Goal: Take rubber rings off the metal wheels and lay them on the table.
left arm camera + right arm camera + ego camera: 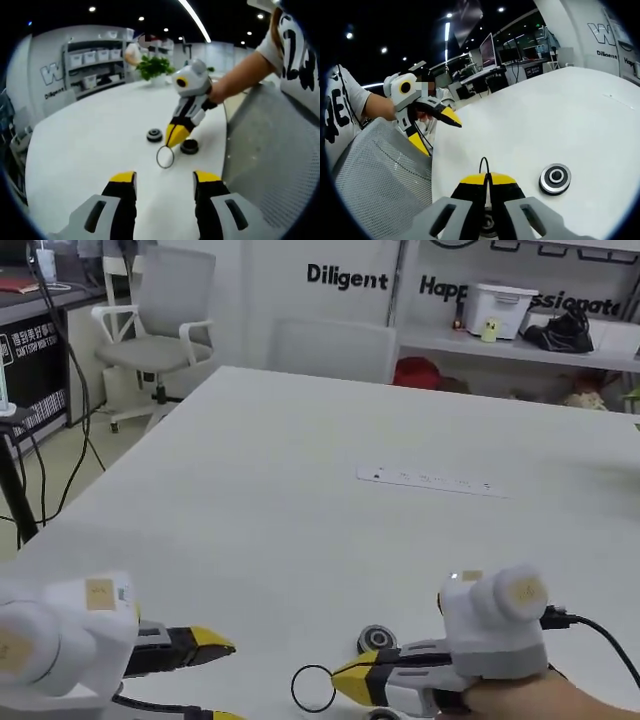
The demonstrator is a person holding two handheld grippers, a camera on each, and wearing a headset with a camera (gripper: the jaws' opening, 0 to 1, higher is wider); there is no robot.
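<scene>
1. The right claw [340,677] is pinched together on a thin black rubber ring [313,688]. It grips the ring at the rim.
2. The ring juts out past that claw's yellow tips, low over the white surface [300,490]. Whether it touches the surface cannot be told.
3. In the right gripper view the ring [484,162] rises as a narrow loop from between the closed tips.
4. One metal wheel [377,640] lies flat on the surface just beside the right claw, on its far side.
5. A second wheel [189,146] lies on the right claw's near side, partly under its body.
6. The left claw [165,177] stands apart and holds nothing. It points at the right claw from near, with the ring between the two.
</scene>
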